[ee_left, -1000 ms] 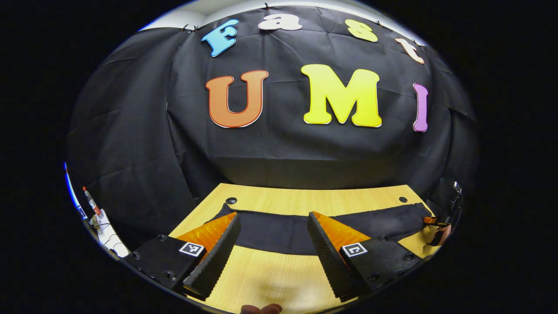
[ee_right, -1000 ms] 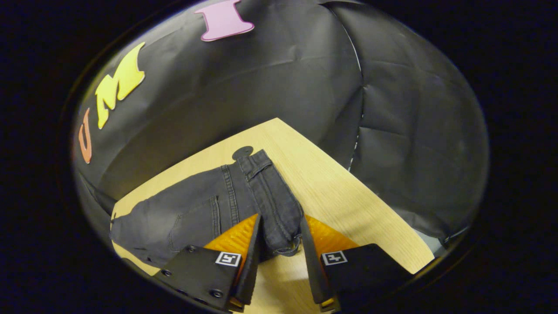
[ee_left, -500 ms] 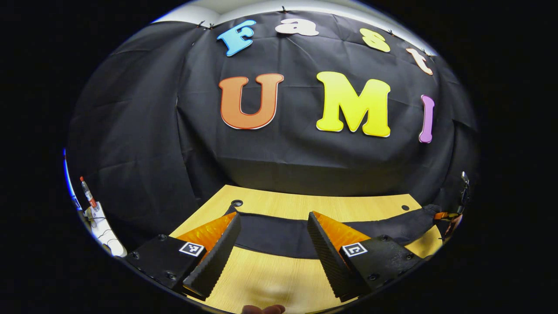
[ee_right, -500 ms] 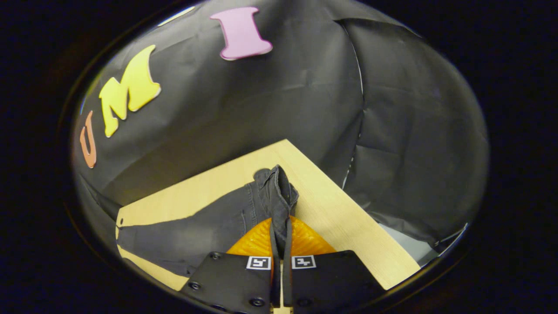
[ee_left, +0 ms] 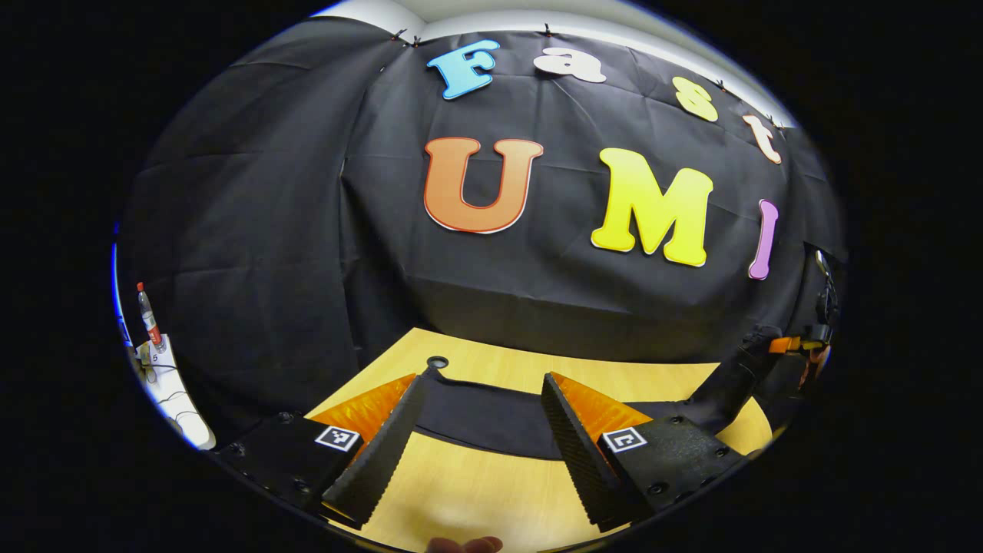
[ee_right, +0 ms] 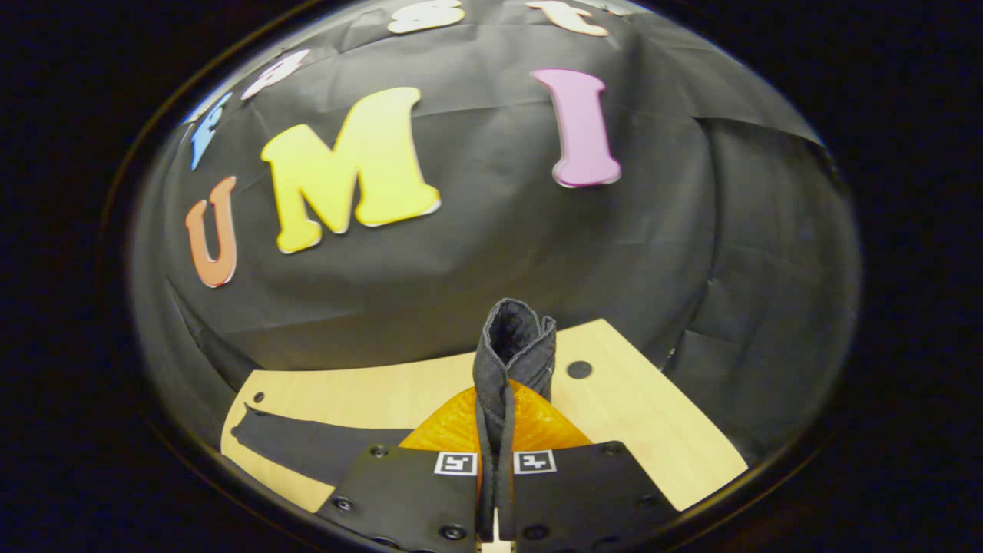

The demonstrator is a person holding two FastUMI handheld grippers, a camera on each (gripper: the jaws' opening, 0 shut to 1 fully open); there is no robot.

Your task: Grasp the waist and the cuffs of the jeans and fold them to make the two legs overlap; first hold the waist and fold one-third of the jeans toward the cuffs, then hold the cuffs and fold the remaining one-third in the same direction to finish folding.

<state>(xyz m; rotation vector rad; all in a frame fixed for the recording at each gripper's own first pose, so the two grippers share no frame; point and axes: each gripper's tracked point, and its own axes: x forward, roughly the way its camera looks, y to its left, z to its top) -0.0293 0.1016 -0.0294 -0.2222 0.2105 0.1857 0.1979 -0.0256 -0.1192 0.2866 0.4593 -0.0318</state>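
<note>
Right tongs: clamped on the waist, now lifted off the desk.
Left tongs: wide apart, empty, near the cuffs.
Jeans: legs flat.
Meaning: waist fold starting.

The right tool pinches the jeans' waist, lifted upright above the wooden counter.
</note>
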